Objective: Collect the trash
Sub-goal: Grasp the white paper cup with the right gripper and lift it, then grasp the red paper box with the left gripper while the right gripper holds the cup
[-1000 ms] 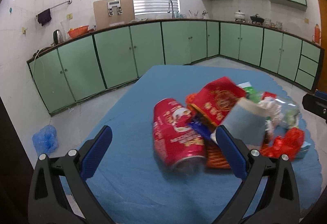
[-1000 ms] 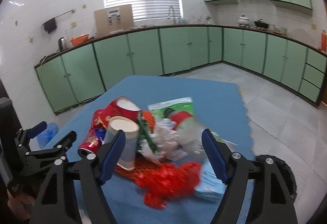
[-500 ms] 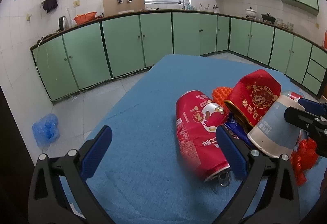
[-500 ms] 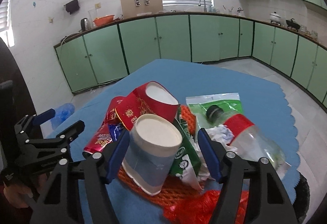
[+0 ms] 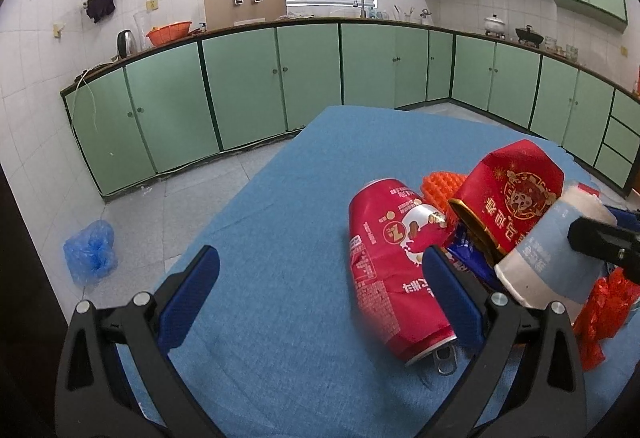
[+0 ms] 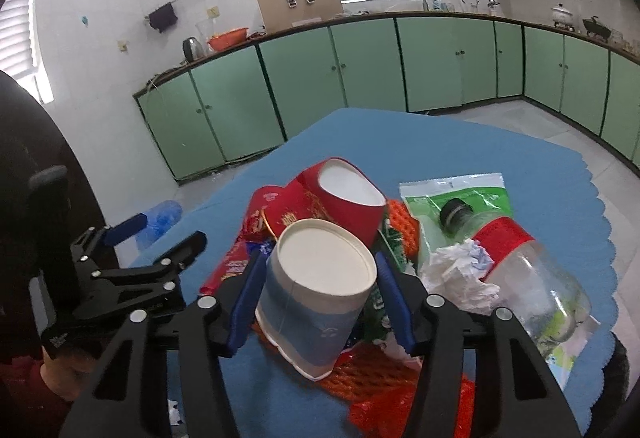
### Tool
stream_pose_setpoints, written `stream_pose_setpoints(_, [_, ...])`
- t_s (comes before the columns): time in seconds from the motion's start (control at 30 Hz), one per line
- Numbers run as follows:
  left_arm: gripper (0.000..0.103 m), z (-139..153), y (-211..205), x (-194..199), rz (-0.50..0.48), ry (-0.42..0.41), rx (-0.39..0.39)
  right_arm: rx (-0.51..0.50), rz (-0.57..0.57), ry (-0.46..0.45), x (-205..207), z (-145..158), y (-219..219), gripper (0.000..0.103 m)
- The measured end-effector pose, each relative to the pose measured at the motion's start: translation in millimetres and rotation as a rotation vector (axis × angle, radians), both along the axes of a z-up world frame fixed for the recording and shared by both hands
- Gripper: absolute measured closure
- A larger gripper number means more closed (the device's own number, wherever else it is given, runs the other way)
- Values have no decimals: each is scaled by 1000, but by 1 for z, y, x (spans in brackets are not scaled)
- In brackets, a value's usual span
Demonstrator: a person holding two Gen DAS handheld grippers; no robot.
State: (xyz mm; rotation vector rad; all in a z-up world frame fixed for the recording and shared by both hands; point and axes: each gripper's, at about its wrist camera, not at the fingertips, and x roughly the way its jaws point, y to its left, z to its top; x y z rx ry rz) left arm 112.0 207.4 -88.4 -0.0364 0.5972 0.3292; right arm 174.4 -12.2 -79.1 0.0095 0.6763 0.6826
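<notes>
In your left wrist view the left gripper [image 5: 320, 286] has its jaws spread wide over the blue surface [image 5: 280, 350], nothing between them, with the red can [image 5: 396, 270] lying on its side just inside the right jaw and the red cup [image 5: 512, 198] and paper cup [image 5: 556, 254] piled beside it. Over on your right wrist view, the right gripper [image 6: 316, 302] has just been closing its jaws around the paper cup [image 6: 316, 302], pads right up against both sides, though you can't quite tell if they're pressing yet; the clear bottle [image 6: 520, 270], tissue [image 6: 460, 270] and green bag [image 6: 472, 194] sit just to its right.
</notes>
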Motion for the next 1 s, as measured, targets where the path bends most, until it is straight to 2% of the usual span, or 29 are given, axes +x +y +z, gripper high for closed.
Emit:
stream_pose_setpoints(0.03, [5,1,0,0,1,-1,-3,-7,-2,9,-1,-2,0,33])
stream_pose_setpoints(0.07, [5,1,0,-1,1,-1,-3,-10,-10,12,0,-3,0,32])
stream_pose_setpoints(0.1, [5,2,-1,-1,1,-1,0,-8,-10,19,3,-5,-1,33])
stream_pose_setpoints(0.17, [5,3,-3,-1,-2,0,3,1,1,42,4,-8,-1,49])
stream_pose_setpoints(0.3, [5,8,-6,-1,-8,-7,11,47,15,58,5,-3,-6,51])
stream_pose_setpoints(0.43, [5,13,-12,-1,-17,-18,11,57,2,7,-5,11,-15,52])
stream_pose_setpoints(0.7, [5,27,-55,10,-119,-48,-14,41,-130,-103,-17,46,-59,52])
stream_pose_setpoints(0.83, [5,25,-87,24,-180,-50,-20,25,-211,-120,-13,51,-86,52])
stream_pose_setpoints(1.0, [5,20,-112,47,-196,-56,-24,15,-283,-114,-2,49,-113,52])
